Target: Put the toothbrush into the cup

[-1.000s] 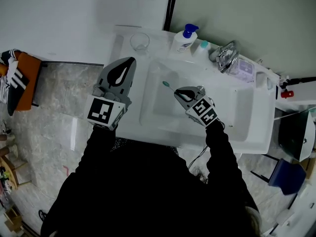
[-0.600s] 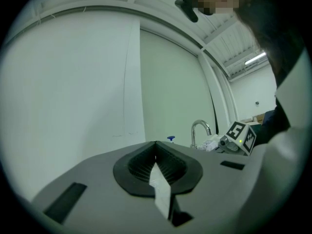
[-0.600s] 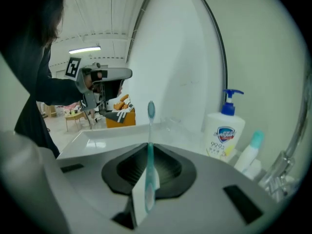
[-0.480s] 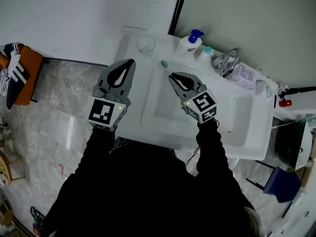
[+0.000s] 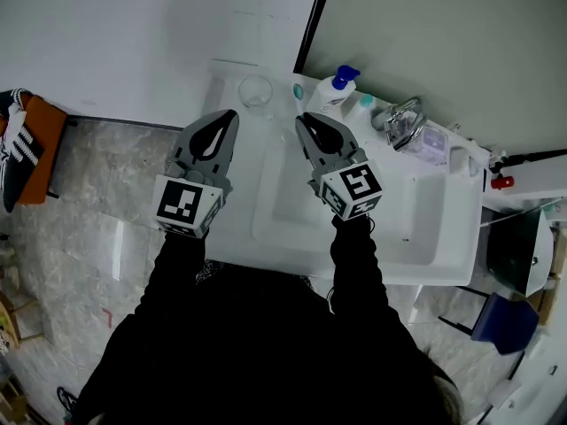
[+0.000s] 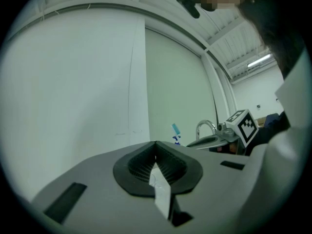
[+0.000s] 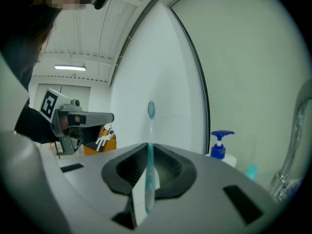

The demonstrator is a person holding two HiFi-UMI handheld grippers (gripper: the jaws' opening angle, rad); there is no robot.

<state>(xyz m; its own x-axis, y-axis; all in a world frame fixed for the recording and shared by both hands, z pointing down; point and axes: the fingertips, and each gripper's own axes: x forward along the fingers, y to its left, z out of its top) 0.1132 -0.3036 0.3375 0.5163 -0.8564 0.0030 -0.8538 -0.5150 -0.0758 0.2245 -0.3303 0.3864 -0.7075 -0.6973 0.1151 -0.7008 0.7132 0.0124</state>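
Note:
My right gripper (image 5: 299,118) is shut on a teal toothbrush (image 7: 150,130) by its handle. The brush's head (image 5: 298,90) sticks out past the jaw tips, just right of a clear glass cup (image 5: 255,91). That cup stands upright on the back left corner of the white sink counter (image 5: 232,228). My left gripper (image 5: 233,113) hovers shut and empty over the counter's left edge, in front of the cup. In the left gripper view its jaws (image 6: 156,143) meet with nothing between them, and the brush head (image 6: 175,129) shows beyond them. The cup is hidden in both gripper views.
A white pump bottle with a blue top (image 5: 334,87) and a small teal-capped item (image 5: 366,103) stand at the back of the sink, next to a chrome faucet (image 5: 403,118). The basin (image 5: 292,206) lies below both grippers. A wall rises directly behind the counter.
My right gripper has risen out of the basin with the toothbrush and swung back and left, towards the cup, levelling out. The left gripper has drifted slightly.

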